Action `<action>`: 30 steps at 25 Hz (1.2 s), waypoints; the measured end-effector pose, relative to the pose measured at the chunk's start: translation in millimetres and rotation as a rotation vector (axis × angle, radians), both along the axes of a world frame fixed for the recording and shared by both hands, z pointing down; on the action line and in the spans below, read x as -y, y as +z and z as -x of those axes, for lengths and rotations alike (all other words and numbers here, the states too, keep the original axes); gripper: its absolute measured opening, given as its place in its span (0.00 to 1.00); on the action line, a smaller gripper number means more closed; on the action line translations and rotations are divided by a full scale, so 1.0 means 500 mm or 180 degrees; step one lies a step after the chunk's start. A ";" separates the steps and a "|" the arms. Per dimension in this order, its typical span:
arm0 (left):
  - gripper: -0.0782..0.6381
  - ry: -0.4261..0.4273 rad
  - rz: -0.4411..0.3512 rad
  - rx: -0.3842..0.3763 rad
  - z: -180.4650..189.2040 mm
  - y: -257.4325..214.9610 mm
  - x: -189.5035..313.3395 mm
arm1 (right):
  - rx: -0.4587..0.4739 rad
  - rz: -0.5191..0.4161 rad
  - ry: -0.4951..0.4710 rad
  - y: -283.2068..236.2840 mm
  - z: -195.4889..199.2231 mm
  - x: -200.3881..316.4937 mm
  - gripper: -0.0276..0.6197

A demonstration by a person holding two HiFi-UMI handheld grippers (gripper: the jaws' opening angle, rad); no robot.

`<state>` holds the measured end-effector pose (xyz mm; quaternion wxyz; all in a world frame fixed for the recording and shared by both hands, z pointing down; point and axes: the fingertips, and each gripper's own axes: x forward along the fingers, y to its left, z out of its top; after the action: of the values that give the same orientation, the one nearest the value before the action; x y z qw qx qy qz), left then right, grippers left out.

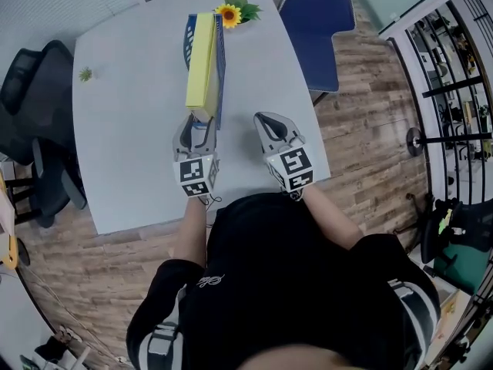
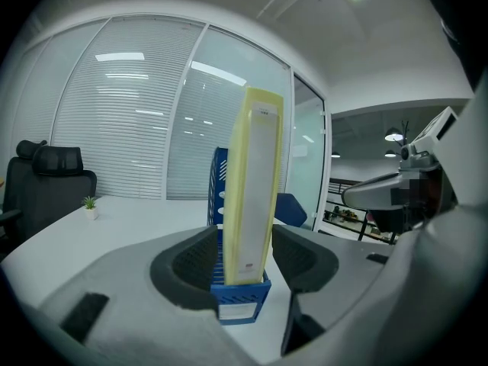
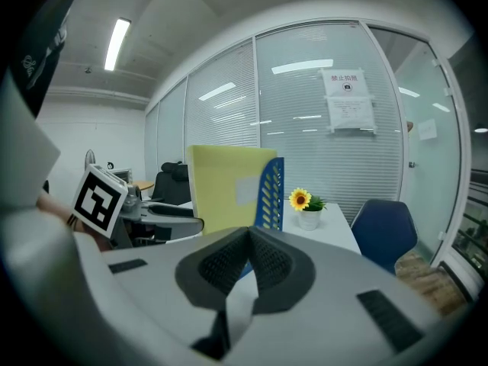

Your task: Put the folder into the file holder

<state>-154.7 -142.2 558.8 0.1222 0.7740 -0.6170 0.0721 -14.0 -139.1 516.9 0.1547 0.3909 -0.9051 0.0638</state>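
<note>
Folder (image 1: 202, 60) upright in the file holder (image 1: 220, 72) — placement stage, apparently finished.
It stood on edge inside the blue holder on the white table (image 1: 123, 129), short of a potted sunflower (image 1: 228, 12). The left gripper (image 1: 195, 129) had its jaws spread either side of the folder's near spine, a gap showing at each pad; the right gripper (image 1: 266, 123), well clear of it, was pressed together on nothing. The next move probably called for drawing the left gripper straight back — without nudging the folder.
</note>
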 end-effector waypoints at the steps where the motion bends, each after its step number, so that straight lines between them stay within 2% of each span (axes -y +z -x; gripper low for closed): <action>1: 0.43 -0.0007 0.0004 -0.0001 0.002 0.001 -0.006 | -0.0004 0.0007 -0.0010 0.002 0.003 -0.005 0.05; 13: 0.43 -0.0104 0.0123 -0.0019 0.047 0.027 -0.094 | 0.0009 0.0130 -0.0081 0.028 0.050 -0.064 0.05; 17: 0.43 -0.0136 0.0221 -0.0092 0.055 0.037 -0.129 | -0.0035 0.0204 -0.0095 0.039 0.062 -0.093 0.05; 24: 0.43 0.0003 0.0611 -0.0307 -0.004 0.108 -0.201 | -0.0188 0.0416 -0.0059 0.092 0.034 -0.159 0.05; 30: 0.42 0.0159 0.1007 -0.0488 -0.069 0.163 -0.236 | -0.0263 0.0470 -0.0107 0.127 0.010 -0.176 0.05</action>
<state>-120.1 -24.3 640.3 0.2873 0.7635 -0.5675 0.1122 -19.1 -51.2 580.3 0.2215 0.3654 -0.8972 0.1116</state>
